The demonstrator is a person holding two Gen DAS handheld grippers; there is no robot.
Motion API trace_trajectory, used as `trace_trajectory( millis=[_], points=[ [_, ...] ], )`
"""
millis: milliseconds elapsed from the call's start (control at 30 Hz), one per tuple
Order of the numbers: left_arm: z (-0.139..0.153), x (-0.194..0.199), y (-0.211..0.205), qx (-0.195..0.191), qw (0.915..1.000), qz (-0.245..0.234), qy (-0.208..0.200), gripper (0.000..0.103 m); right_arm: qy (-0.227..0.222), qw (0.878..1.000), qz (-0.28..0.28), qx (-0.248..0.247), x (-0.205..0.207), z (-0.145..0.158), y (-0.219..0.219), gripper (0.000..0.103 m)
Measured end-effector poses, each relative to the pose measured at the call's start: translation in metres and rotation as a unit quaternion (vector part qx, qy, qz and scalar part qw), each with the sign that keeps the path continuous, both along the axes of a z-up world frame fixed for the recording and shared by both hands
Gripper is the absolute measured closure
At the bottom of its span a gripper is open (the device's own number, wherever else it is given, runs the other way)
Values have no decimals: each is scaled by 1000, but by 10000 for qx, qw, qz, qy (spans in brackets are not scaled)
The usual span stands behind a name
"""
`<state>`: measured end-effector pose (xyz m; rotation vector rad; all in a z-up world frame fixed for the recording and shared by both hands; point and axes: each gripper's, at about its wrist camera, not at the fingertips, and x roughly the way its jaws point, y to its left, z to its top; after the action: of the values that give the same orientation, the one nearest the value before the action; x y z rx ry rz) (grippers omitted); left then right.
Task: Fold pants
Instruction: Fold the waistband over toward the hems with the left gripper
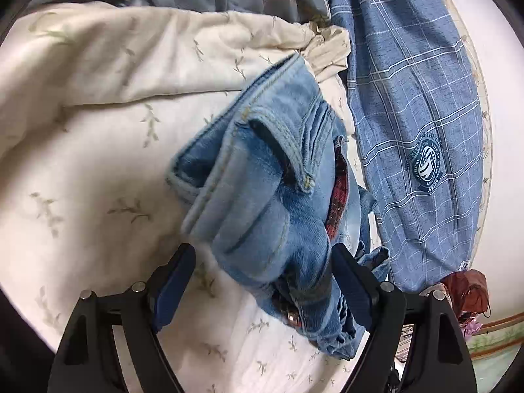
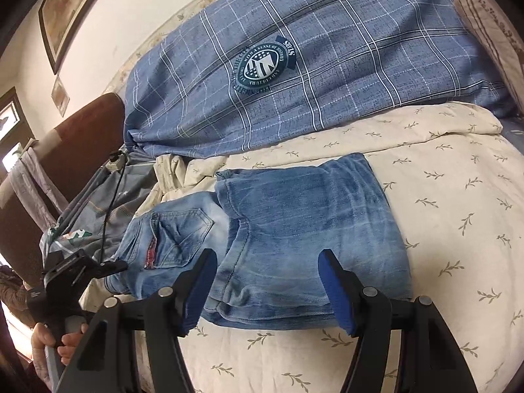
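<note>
Left gripper (image 1: 262, 278) open astride jeans (image 2: 294, 229) waist, nothing pinched; right gripper (image 2: 267, 288) open over folded legs, likely positioned for next fold.

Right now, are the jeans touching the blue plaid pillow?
Apart. The right wrist view shows a strip of cream leaf-print sheet between the jeans and the blue plaid pillow.

left wrist: close, angled down | right wrist: farther back | shared: jeans (image 1: 262, 196) (image 2: 294, 229)
</note>
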<state>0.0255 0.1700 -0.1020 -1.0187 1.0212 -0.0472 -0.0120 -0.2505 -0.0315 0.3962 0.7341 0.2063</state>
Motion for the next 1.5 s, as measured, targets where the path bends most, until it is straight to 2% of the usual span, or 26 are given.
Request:
trace_trajectory(
  millis=[333, 433, 500, 633, 833, 933, 1067, 1133, 1167, 1200, 1333, 1367, 1500],
  points=[
    [5, 18, -6, 184, 9996, -174, -151, 18, 54, 10000, -7, 26, 3, -2, -1, 35],
    [21, 16, -15, 586, 9969, -394, -351, 24, 61, 10000, 30, 15, 4, -2, 1, 35],
    [36, 15, -22, 868, 9930, -561, -566, 32, 63, 10000, 39, 11, 5, -2, 2, 35],
    [56, 14, -24, 1080, 9873, -772, -876, 32, 96, 9999, 46, 8, 5, -4, 3, 35],
    [41, 26, -26, 1257, 9864, -869, -604, 32, 105, 9999, -7, 49, 4, -4, 1, 35],
    [29, 28, -26, 1233, 9878, -810, -492, 32, 121, 9999, -21, 40, 4, -4, 0, 35],
    [25, 18, -16, 926, 9928, -421, -639, 32, 144, 9999, -31, 50, 4, -5, -2, 35],
    [29, 15, -19, 985, 9919, -341, -722, 33, 159, 9998, -21, 71, 5, -5, -2, 35],
    [33, 14, -22, 1122, 9900, -367, -778, 37, 163, 9998, -6, 74, 5, -5, -2, 35],
    [37, 13, -26, 1264, 9877, -408, -830, 46, 167, 9998, 7, 73, 6, -6, -1, 35],
    [54, 16, -42, 1898, 9737, -700, -1044, 61, 145, 9999, 52, 28, 6, -5, 3, 35],
    [56, 16, -46, 2098, 9691, -764, -1049, 67, 150, 9999, 60, 22, 6, -5, 4, 35],
    [57, 16, -57, 2498, 9574, -905, -1131, 78, 240, 9996, 114, 35, 10, -9, 6, 36]
  ],
)
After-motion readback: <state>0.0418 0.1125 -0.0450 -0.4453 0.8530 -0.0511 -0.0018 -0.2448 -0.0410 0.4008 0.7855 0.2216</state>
